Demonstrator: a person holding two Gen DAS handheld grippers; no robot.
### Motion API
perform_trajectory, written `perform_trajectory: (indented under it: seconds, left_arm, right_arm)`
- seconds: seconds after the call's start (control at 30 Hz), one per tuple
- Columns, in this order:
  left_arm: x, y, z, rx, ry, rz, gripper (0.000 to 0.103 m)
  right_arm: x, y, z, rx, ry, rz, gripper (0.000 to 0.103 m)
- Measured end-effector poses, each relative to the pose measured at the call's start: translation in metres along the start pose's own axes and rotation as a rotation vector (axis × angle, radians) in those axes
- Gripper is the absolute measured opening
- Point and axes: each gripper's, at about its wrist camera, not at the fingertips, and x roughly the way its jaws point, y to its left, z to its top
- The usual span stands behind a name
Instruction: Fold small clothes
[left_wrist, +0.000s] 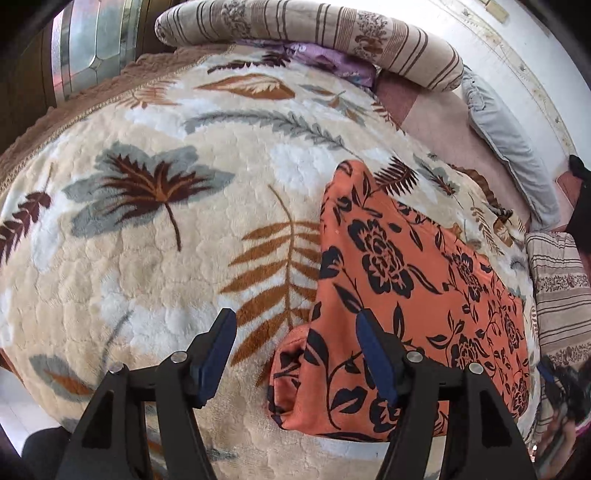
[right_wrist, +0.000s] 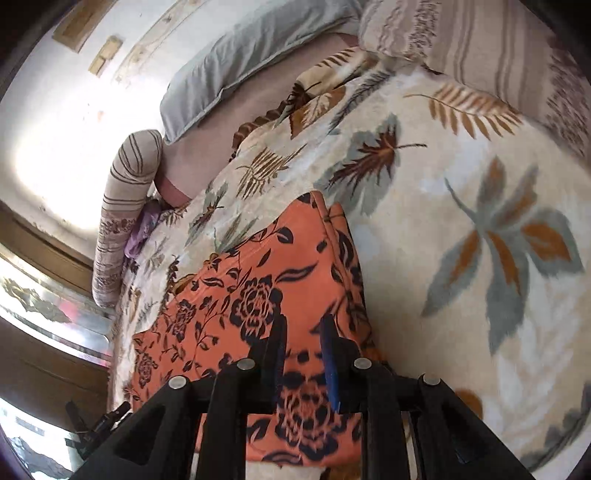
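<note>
orange garment (right_wrist: 266, 280), near edge hidden (gripper (right_wrist: 303, 332))

An orange cloth garment (left_wrist: 402, 295) is showing a black print of roses, leaves and trailing vines. It is lying on a plush cream blanket (left_wrist: 147, 288) scattered with grey, rust-orange and dark brown leaves and fern fronds, with white patches between and a tan border. A long bolster (left_wrist: 332, 40) is wearing beige with brown stripes and bands of brown flowers. A pale grey pillow (left_wrist: 513, 147) is showing plain, and a purple fabric (left_wrist: 325, 59) is peeking out, near a dusty pink sheet (left_wrist: 436, 114). The black gripper fingers (left_wrist: 376, 354) are carrying dark blue pads.
</note>
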Motion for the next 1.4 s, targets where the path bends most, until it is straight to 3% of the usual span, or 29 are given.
perform_trajectory:
  seconds: [0.1, 0.2, 0.4, 0.5, 0.53, 0.57, 0.6, 0.63, 0.67, 0.8, 0.83, 0.87, 0.9, 0.97, 1.13, 1.2, 1.23, 1.3, 1.4]
  left_arm:
    - [0.004, 0.001, -0.005, 0.013, 0.012, 0.008, 0.068]
    - [0.005, 0.005, -0.005, 0.009, 0.019, 0.003, 0.069]
    - [0.01, 0.005, -0.003, 0.016, 0.017, 0.006, 0.073]
    - [0.005, 0.004, -0.004, 0.015, 0.013, -0.011, 0.073]
    - [0.002, 0.004, -0.005, 0.016, 0.008, -0.017, 0.073]
    - [-0.001, 0.004, -0.006, 0.019, 0.002, -0.018, 0.073]
    - [-0.002, 0.004, -0.007, 0.024, -0.002, -0.017, 0.073]
    - [-0.003, 0.003, -0.007, 0.029, -0.002, -0.014, 0.073]
    - [-0.003, 0.004, -0.008, 0.03, 0.001, -0.011, 0.073]
    - [-0.002, 0.006, -0.008, 0.017, 0.005, -0.009, 0.073]
    - [-0.001, 0.006, -0.008, 0.016, 0.007, -0.008, 0.073]
    - [-0.001, 0.006, -0.007, 0.015, 0.01, -0.008, 0.073]
    - [-0.001, 0.005, -0.007, 0.016, 0.012, -0.011, 0.073]
    - [-0.004, 0.003, -0.008, 0.016, 0.007, -0.012, 0.073]
    - [-0.024, -0.005, -0.008, 0.036, -0.035, -0.031, 0.073]
    - [-0.026, -0.008, -0.008, 0.046, -0.049, -0.038, 0.075]
    - [-0.024, -0.009, -0.008, 0.05, -0.039, -0.031, 0.075]
    - [-0.02, -0.012, -0.009, 0.053, -0.013, -0.033, 0.075]
    - [-0.025, -0.02, -0.011, 0.085, -0.029, -0.04, 0.075]
  right_arm:
    - [0.031, 0.011, 0.021, -0.061, 0.059, -0.02, 0.021]
    - [0.055, 0.006, 0.021, -0.077, 0.112, -0.091, 0.021]
    - [0.059, 0.009, 0.011, -0.109, 0.125, -0.096, 0.021]
    - [0.046, 0.016, 0.015, -0.119, 0.063, -0.11, 0.021]
    - [0.04, 0.017, 0.017, -0.12, 0.032, -0.117, 0.029]
    - [0.036, 0.017, 0.019, -0.122, 0.011, -0.128, 0.062]
    - [0.035, 0.017, 0.021, -0.128, -0.003, -0.151, 0.083]
    - [0.034, 0.016, 0.022, -0.134, -0.021, -0.166, 0.093]
    - [0.033, 0.014, 0.023, -0.144, -0.029, -0.158, 0.093]
    - [0.046, 0.007, 0.021, -0.129, 0.05, -0.146, 0.086]
    - [0.05, 0.007, 0.019, -0.138, 0.072, -0.15, 0.07]
    - [0.054, 0.007, 0.016, -0.142, 0.09, -0.15, 0.036]
    - [0.057, 0.007, 0.013, -0.145, 0.111, -0.163, 0.022]
    - [0.056, 0.01, 0.01, -0.17, 0.111, -0.2, 0.006]
    - [0.016, 0.026, 0.006, -0.209, 0.02, -0.223, 0.006]
    - [0.018, 0.022, 0.0, -0.208, 0.033, -0.255, 0.006]
    - [0.028, 0.012, -0.004, -0.187, 0.068, -0.274, 0.006]
    - [0.042, -0.015, -0.006, -0.065, 0.104, -0.231, 0.011]
    - [0.035, -0.024, -0.006, 0.019, 0.08, -0.169, 0.017]
